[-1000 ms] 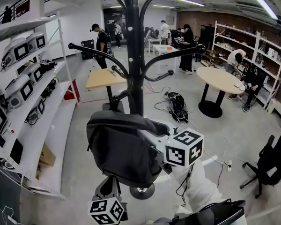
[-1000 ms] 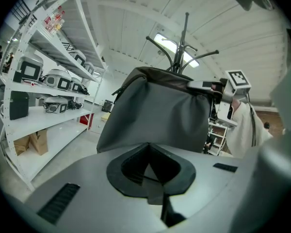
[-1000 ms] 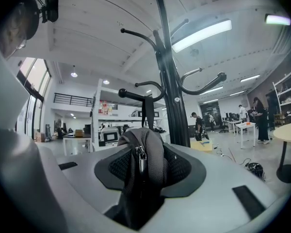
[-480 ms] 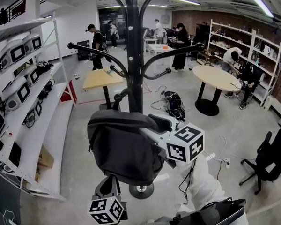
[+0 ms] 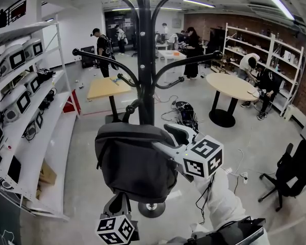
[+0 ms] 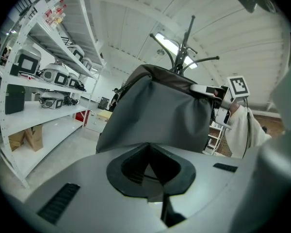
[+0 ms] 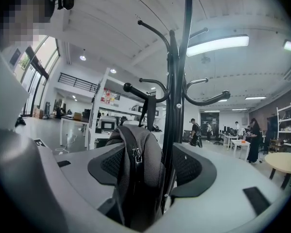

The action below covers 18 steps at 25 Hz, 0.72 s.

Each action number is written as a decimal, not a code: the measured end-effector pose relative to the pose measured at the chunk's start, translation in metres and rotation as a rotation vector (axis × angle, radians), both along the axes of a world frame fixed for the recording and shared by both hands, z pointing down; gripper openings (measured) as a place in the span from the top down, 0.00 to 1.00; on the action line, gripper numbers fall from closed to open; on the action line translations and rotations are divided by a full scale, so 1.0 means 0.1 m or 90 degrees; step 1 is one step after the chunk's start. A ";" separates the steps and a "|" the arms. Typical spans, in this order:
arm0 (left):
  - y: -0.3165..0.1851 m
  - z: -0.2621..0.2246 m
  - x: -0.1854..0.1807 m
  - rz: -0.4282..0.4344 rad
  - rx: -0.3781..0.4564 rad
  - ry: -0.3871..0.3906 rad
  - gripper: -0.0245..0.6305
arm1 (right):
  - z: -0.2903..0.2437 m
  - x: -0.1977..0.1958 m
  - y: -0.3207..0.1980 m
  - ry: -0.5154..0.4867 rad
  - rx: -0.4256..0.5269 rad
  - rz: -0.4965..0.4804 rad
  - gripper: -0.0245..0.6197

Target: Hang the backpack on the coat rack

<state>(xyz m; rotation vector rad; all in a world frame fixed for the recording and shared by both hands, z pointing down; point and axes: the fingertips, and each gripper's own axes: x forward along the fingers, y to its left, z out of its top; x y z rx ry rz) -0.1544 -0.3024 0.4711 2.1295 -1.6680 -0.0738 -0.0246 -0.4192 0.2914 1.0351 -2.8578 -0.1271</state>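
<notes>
The backpack (image 5: pixel 135 162) is clamped at its top by the right gripper (image 7: pixel 141 178) beside the coat rack (image 5: pixel 145 60), likely for hooking; the left gripper (image 6: pixel 155 178), jaws together, is placed underneath.

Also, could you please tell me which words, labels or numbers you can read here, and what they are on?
No text is readable.
Marker cube and lower marker cube: square patterns only, no letters.
Packages on the top shelf: print too small and blurred.
Backpack: no label visible.
</notes>
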 end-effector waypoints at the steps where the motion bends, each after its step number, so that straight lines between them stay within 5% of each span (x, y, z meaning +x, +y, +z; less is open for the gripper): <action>1: 0.01 0.00 -0.01 -0.002 0.000 0.001 0.96 | 0.00 0.00 0.01 0.003 0.002 -0.006 0.57; 8: 0.08 -0.01 0.07 -0.003 0.003 0.006 0.96 | -0.03 -0.03 0.14 0.030 0.023 -0.052 0.57; 18: 0.22 -0.01 0.11 -0.014 0.002 0.006 0.96 | -0.08 0.10 0.26 0.057 0.068 -0.021 0.57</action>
